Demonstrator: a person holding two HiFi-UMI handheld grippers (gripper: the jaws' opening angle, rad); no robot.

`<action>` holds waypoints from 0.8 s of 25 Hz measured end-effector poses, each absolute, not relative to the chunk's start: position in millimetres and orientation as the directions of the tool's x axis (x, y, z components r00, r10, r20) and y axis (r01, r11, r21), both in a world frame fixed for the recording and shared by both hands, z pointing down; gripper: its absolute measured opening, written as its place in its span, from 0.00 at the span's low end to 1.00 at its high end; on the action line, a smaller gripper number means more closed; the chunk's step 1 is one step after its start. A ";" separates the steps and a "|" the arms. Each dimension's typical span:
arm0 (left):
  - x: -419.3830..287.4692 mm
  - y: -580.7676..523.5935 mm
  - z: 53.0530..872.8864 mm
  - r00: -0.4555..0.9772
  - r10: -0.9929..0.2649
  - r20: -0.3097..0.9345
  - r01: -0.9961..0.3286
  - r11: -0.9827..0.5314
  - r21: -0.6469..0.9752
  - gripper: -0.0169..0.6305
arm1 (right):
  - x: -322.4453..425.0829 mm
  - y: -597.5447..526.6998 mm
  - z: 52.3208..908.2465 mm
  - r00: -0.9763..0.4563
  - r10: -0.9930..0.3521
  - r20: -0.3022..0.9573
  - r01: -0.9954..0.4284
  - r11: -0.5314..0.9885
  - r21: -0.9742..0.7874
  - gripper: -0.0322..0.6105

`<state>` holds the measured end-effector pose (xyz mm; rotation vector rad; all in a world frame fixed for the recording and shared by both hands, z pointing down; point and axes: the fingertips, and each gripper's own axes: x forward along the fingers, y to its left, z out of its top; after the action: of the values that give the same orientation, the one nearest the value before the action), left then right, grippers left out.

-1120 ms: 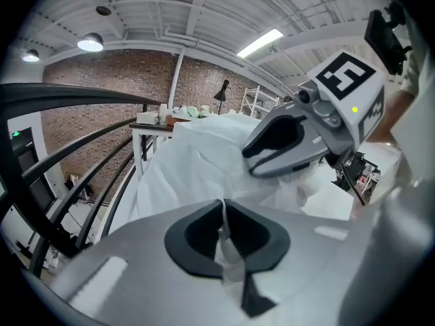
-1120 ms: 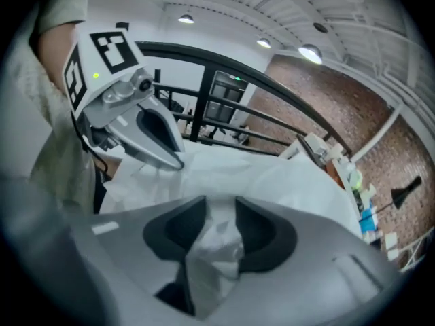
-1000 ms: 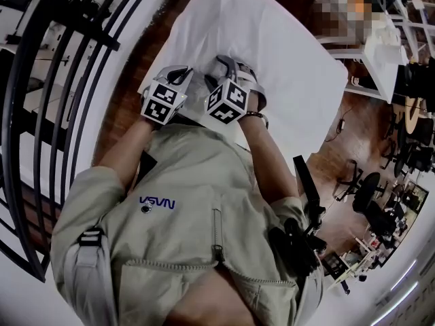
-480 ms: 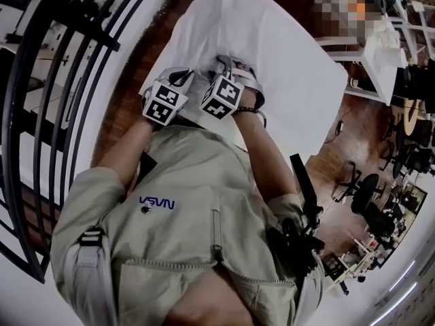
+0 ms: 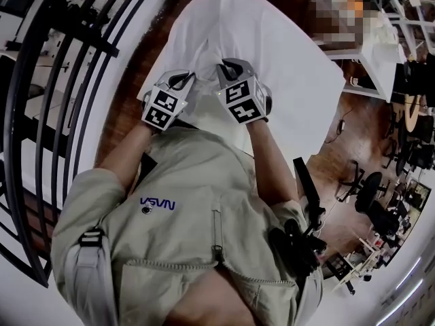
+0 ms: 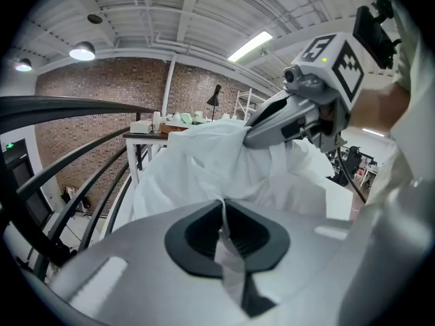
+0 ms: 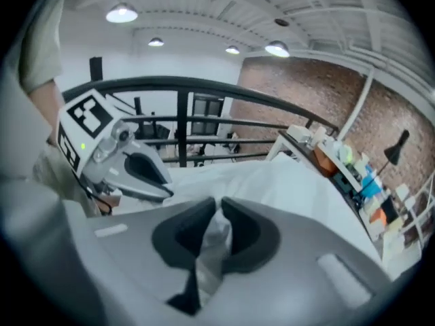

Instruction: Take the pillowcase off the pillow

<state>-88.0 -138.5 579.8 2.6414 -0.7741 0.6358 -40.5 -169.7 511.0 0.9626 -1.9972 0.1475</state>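
The left claw is clamped tight on a thin fold of white pillowcase, which runs up between its dark pads. The right claw is closing, with a wad of the same cloth between its pads and already pinched. In the left gripper view the right claw sits at 1 o'clock, its tips buried in a raised peak of fabric. The 2 claws work close together, side by side.

In the head view the pillowcase spreads from the claws toward 12 and 1 o'clock as 1 broad white sheet, bunched and lifted only where it is held. The pillow itself cannot be told apart from its cover. A black railing curves past at 9 o'clock.

This looks like the gripping step: both holds are being set on the near edge, and no stripping shows yet. Next, the claws likely need to find whether they hold only the cover or the pillow too. Then 1 claw should pin the filling while the other draws the cloth away.
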 end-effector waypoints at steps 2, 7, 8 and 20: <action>-82.5 -138.6 576.4 0.762 -0.426 0.487 -0.557 -0.815 0.159 0.04 | -26.8 -175.8 491.2 -0.332 -0.613 0.717 -0.749 0.633 0.194 0.08; -69.3 -134.1 580.5 0.783 -0.403 0.474 -0.541 -0.818 0.197 0.04 | 2.3 -184.3 437.6 -0.389 -0.688 0.612 -0.828 0.552 0.095 0.08; -63.0 -135.0 579.8 0.788 -0.402 0.466 -0.536 -0.821 0.198 0.04 | 1.5 -181.5 429.7 -0.408 -0.688 0.600 -0.823 0.562 0.084 0.08; -11.7 -128.2 603.5 0.815 -0.247 0.524 -0.386 -0.906 0.173 0.05 | -16.0 -117.6 445.8 -0.555 -0.569 0.607 -0.755 0.651 -0.080 0.08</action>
<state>-11.7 -128.2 603.5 2.7284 -0.4855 0.7334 -16.0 -117.6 445.8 1.0275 -2.3254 0.4515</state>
